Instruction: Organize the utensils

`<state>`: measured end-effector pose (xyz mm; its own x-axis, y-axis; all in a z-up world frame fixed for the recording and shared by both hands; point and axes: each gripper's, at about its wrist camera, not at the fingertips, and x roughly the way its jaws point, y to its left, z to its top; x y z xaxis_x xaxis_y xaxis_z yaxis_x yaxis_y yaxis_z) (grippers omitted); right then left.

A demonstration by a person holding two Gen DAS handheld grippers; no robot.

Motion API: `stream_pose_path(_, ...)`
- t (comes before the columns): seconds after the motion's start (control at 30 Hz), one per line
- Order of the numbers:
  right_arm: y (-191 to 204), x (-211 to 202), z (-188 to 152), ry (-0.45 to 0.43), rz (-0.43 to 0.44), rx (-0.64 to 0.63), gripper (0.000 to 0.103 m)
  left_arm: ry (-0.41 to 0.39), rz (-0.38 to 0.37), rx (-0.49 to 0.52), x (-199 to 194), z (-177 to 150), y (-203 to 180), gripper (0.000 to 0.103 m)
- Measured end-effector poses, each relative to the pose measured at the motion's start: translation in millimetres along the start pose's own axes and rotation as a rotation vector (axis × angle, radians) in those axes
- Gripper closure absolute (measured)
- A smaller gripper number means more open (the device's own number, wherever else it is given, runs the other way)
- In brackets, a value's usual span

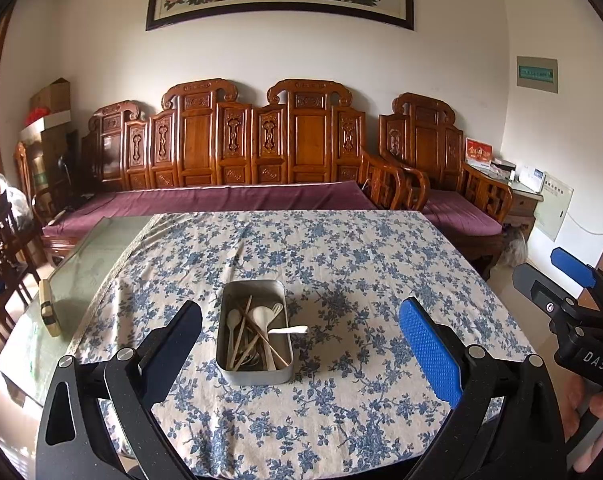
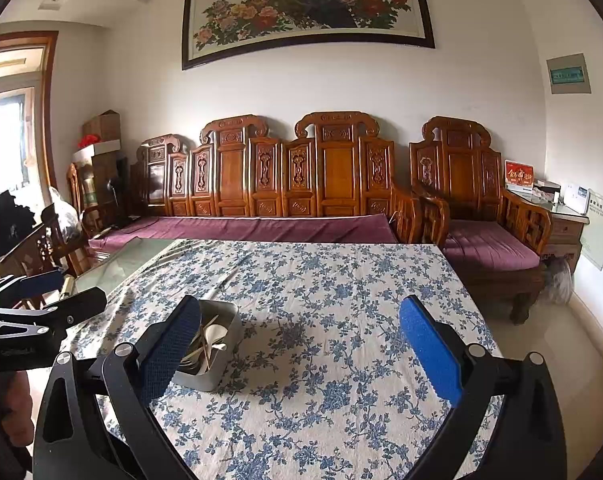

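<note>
Left gripper point(image 1: 299, 344) hung nearest, fingers spread wide, empty; metal tin point(image 1: 255, 374) sat dead centre of frame btwn them, long axis running away from the camera. Right gripper point(image 2: 299, 350) also spread, empty, tin lower left. Counted approx 3 white spoons point(image 1: 261, 317), several chopsticks point(image 1: 263, 335) (tangled, can't tell exactly).

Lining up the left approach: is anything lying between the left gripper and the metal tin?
Nothing: in the left wrist view only bare floral tablecloth lies between the open left gripper and the metal tin.
</note>
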<state>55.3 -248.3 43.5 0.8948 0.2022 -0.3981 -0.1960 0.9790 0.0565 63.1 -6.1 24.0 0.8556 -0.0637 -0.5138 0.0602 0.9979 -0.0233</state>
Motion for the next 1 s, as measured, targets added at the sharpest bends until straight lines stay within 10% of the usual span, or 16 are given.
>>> stream_pose_path(1.0,-0.1,-0.7,0.6,-0.002,0.0,-0.001,0.003,-0.003,0.001,-0.002,-0.9,-0.3,-2.4,0.008)
